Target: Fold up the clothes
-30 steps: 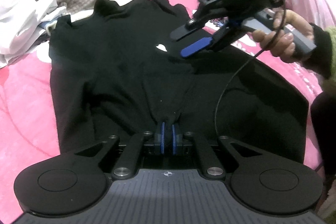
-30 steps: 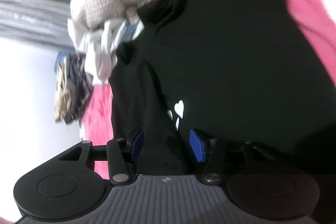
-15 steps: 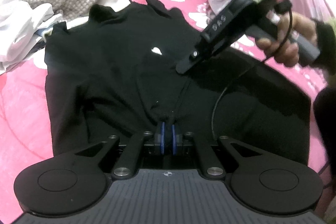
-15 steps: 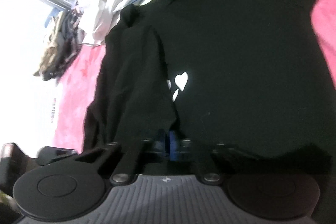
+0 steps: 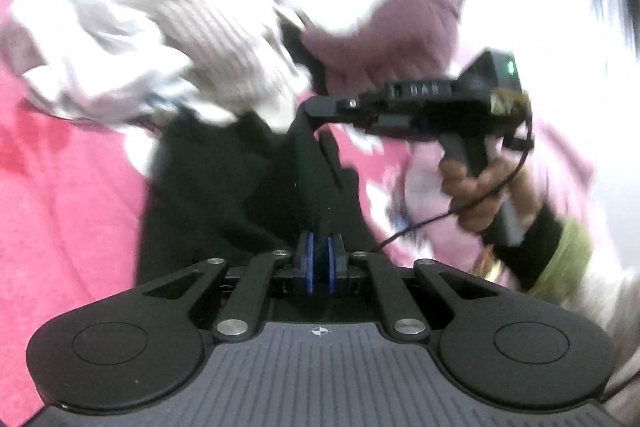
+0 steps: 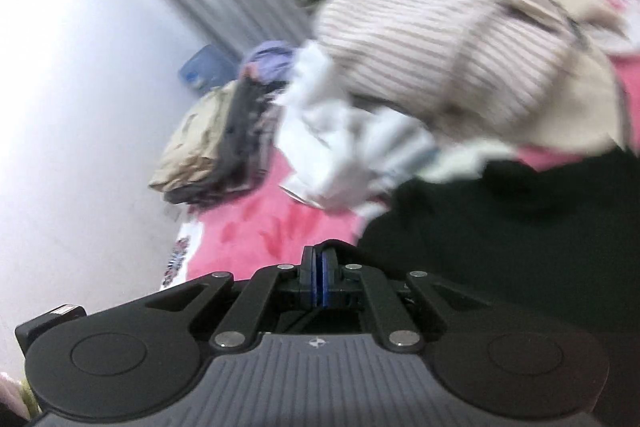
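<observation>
A black top (image 5: 240, 187) hangs lifted above the pink bedspread (image 5: 60, 207), pulled into a narrow hanging fold. My left gripper (image 5: 319, 247) is shut on its cloth at the lower end. In the left wrist view the right gripper (image 5: 316, 111) is held level by a hand (image 5: 476, 191), its tip pinching the top's upper edge. The right wrist view shows my right gripper (image 6: 320, 267) shut on a thin edge of the black top (image 6: 500, 239), which fills the lower right. Both views are blurred by motion.
A heap of white and ribbed knit clothes (image 5: 160, 43) lies at the back left on the bed, also as knit clothes (image 6: 440, 39). A mauve garment (image 5: 400, 23) sits behind. Folded clothes (image 6: 216, 147) are stacked by the bed's edge near a white wall (image 6: 80, 87).
Both grippers have risen, lifting the black top off the bed, where it lay flat before. The right gripper, open a second ago, shut on the cloth and now holds it level.
</observation>
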